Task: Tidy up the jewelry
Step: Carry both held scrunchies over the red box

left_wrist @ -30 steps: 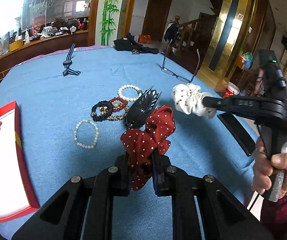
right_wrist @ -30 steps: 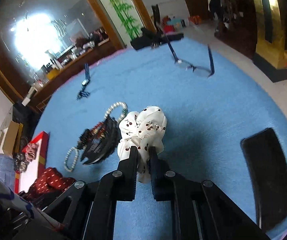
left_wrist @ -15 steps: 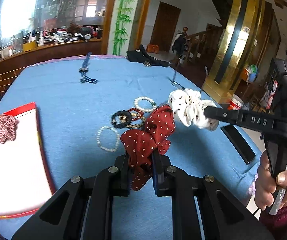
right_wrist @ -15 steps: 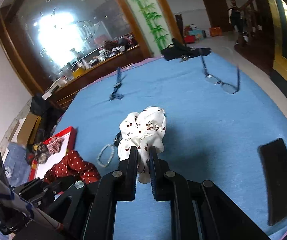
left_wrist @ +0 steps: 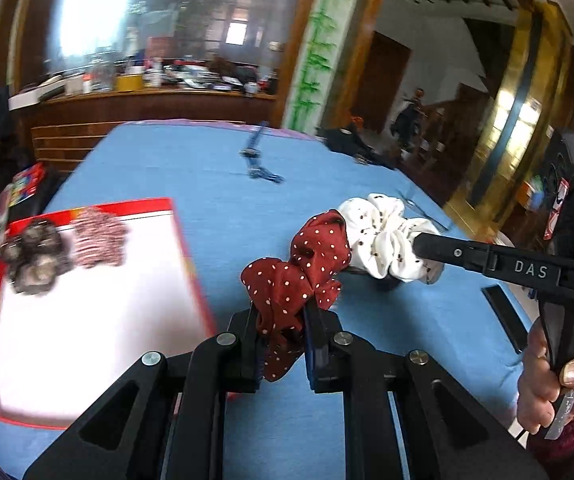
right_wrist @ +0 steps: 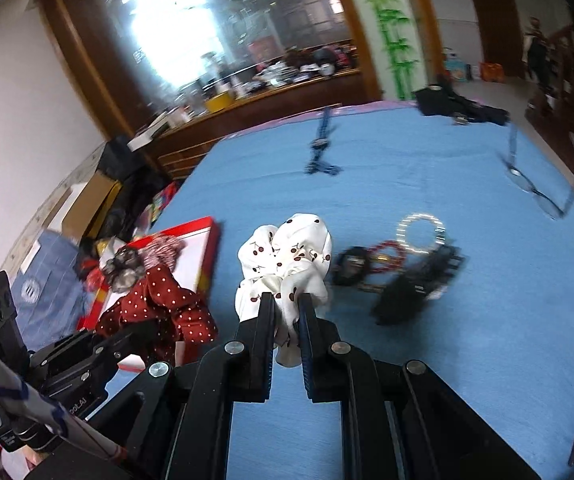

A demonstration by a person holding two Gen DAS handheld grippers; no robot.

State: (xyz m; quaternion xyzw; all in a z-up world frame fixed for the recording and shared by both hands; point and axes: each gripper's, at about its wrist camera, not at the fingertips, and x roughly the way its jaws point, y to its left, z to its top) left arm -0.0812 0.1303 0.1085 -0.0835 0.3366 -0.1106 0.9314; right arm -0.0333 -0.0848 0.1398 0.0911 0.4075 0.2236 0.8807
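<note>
Between the left gripper (left_wrist: 280,322) fingers sits the red scrunchie (left_wrist: 297,264).

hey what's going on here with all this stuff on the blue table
A person holds a gripper in each hand, tidying accessories. The left gripper has its jaws shut on a red polka-dot scrunchie; the right gripper grips a white cherry-print scrunchie. Two scrunchies already lie in the red-rimmed tray; bracelets remain on the cloth.
</note>
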